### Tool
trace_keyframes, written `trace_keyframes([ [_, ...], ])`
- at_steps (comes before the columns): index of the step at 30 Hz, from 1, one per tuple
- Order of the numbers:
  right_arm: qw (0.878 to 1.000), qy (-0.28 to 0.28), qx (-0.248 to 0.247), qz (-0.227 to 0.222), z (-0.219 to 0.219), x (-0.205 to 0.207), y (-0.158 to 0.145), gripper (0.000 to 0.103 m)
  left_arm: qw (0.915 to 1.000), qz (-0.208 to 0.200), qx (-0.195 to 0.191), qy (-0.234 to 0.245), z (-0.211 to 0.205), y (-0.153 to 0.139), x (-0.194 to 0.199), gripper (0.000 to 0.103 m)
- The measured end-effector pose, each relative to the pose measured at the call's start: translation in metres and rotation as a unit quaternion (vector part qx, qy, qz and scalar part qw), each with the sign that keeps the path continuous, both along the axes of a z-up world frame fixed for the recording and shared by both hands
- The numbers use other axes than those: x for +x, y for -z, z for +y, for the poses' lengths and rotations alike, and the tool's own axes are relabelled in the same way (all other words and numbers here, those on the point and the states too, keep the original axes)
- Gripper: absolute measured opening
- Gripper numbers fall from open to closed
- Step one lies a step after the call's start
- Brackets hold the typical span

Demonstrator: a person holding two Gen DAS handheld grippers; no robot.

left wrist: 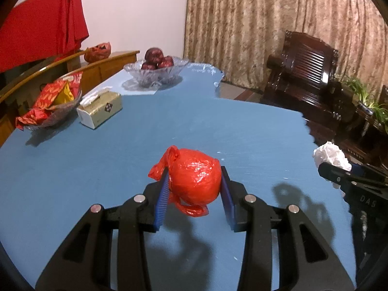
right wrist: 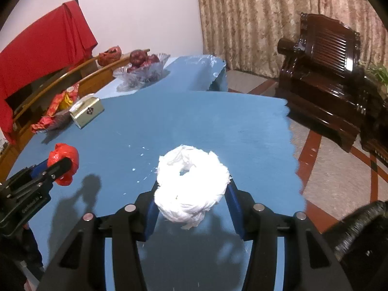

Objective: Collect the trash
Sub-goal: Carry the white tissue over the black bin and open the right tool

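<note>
My left gripper [left wrist: 195,178] is shut on a red plastic bag wad [left wrist: 196,178], held clear above the blue table [left wrist: 121,150]; its shadow falls on the cloth below. My right gripper [right wrist: 192,188] is shut on a white crumpled tissue wad [right wrist: 191,184], also lifted off the table. The right wrist view shows the red plastic bag wad [right wrist: 63,158] at the left in the left gripper [right wrist: 61,167]. At the right edge of the left wrist view sits the white tissue wad [left wrist: 331,156], with one black finger of the right gripper in front of it.
At the table's far left stand a glass bowl of red wrappers [left wrist: 52,101], a tissue box [left wrist: 100,109] and a glass fruit bowl [left wrist: 156,69]. Small white crumbs [right wrist: 143,155] dot the cloth. A dark wooden armchair [right wrist: 322,77] stands on the floor to the right.
</note>
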State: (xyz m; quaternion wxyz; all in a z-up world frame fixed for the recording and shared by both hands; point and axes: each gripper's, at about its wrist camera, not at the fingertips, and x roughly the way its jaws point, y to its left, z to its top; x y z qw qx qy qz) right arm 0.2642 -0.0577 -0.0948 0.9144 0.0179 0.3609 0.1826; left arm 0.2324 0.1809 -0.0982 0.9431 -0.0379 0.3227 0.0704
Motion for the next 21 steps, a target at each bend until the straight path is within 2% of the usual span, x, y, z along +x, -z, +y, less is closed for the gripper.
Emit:
trace_keyframes([
  [8,1.000,0.001,0.003,-0.030,-0.021,-0.051,-0.029,0.050,0.9993,-0.023,0.005,0.028,-0.037,-0.029,-0.041,0.038],
  [21,0.997,0.049,0.010,-0.066,-0.089,-0.123,-0.060,0.050,0.9957,-0.054,0.008,0.075,-0.092,-0.060,-0.094,0.038],
])
